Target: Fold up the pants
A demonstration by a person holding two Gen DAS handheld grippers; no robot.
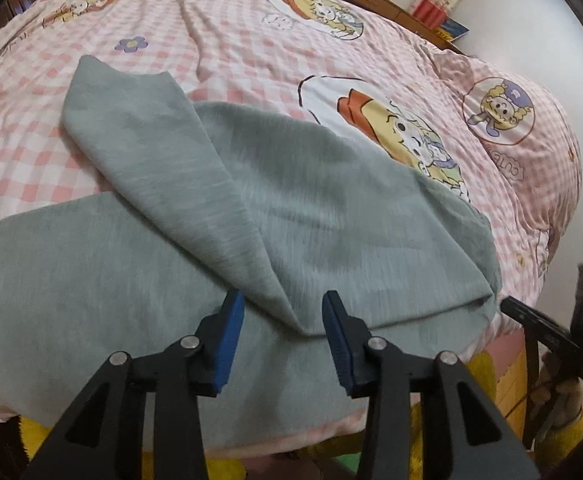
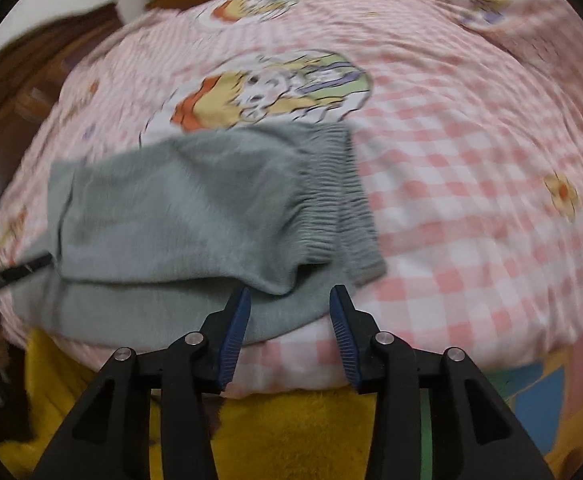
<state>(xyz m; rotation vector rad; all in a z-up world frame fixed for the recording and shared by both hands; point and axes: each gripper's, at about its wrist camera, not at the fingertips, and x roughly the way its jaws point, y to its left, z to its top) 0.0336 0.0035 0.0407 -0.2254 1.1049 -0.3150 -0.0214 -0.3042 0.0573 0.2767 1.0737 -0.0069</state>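
i have the grey pants (image 1: 275, 216) lying on the bed (image 1: 227, 52), near its front edge, on the pink checked cover. one leg (image 1: 131, 128) lies slanted across the other, so i judge the lengthwise fold is roughly made but not squared up. my left tongs (image 1: 283, 308) stand open and empty, just above a ridge of cloth at the crossing of the legs, probably so i can pinch it next. my right tongs (image 2: 290, 302) are also open, holding nothing, poised at the near corner beside the ribbed waistband (image 2: 331, 192), which lies doubled over itself. the right wrist view is smeared with motion blur, so i cannot tell whether the blue pads touch the fabric. the far leg hem on the left runs out of frame, and the layers underneath are hidden.
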